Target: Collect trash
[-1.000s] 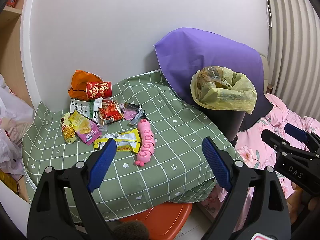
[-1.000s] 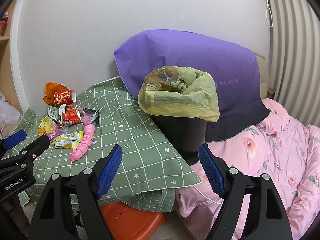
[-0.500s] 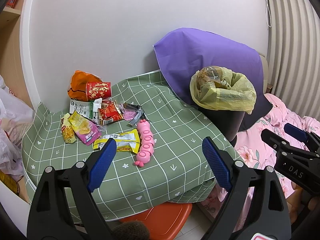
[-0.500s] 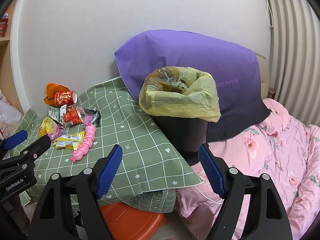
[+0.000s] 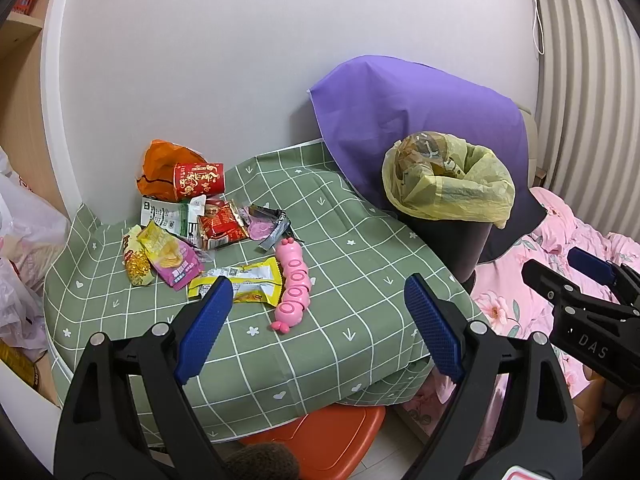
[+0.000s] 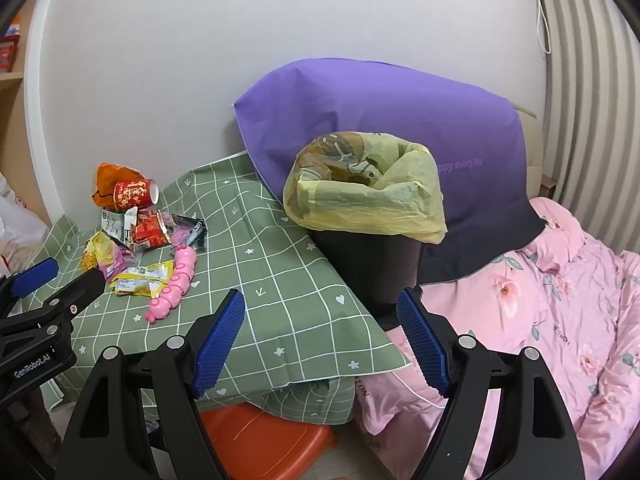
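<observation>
Several snack wrappers lie in a heap on the green checked cloth (image 5: 352, 304): a yellow wrapper (image 5: 244, 280), a purple chip bag (image 5: 170, 256), a red packet (image 5: 220, 226), a red paper cup (image 5: 198, 178) on its side and an orange bag (image 5: 160, 160). A pink caterpillar toy (image 5: 294, 286) lies beside them. A dark bin with a yellow liner (image 5: 448, 184) stands to the right. My left gripper (image 5: 316, 332) hovers open in front of the cloth, empty. My right gripper (image 6: 320, 336) is open and empty near the bin (image 6: 364, 200).
A purple cover (image 6: 380, 120) leans on the wall behind the bin. Pink floral bedding (image 6: 540, 300) fills the right side. An orange stool (image 5: 332, 436) sits under the cloth's front edge. White plastic bags (image 5: 20, 248) are piled at the far left.
Both views have shifted only slightly. Nothing was picked up or released, and both grippers stay open.
</observation>
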`<state>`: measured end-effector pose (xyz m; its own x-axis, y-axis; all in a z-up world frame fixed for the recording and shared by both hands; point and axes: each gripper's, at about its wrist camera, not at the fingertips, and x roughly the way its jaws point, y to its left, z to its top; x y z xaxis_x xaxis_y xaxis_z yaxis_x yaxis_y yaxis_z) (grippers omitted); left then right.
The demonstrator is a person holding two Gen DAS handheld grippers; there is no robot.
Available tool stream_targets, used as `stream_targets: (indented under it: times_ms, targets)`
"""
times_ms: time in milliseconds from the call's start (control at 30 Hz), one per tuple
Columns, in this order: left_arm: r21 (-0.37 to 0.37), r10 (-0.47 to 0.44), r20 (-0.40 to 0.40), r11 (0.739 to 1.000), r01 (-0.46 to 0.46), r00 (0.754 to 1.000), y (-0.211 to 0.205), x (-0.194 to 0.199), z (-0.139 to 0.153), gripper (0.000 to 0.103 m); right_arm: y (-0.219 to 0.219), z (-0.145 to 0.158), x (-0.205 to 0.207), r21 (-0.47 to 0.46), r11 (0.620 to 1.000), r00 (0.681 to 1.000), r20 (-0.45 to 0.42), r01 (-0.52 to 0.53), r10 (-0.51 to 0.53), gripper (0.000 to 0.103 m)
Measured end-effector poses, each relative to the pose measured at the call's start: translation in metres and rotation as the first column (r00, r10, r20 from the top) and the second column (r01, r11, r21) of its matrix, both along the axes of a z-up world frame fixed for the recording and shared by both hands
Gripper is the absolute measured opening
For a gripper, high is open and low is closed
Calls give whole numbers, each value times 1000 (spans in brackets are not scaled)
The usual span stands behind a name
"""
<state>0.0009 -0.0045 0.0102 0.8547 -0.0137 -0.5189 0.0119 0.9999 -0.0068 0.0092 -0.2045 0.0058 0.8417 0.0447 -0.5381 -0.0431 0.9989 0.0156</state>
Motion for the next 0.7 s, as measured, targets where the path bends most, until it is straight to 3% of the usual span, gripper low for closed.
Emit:
stream_targets:
  times_ms: [700]
  targets:
    - [-1, -1, 2, 1000, 1, 1000, 3, -2, -1, 83, 3, -3, 1, 6, 1000, 1000, -3, -12, 12, 75]
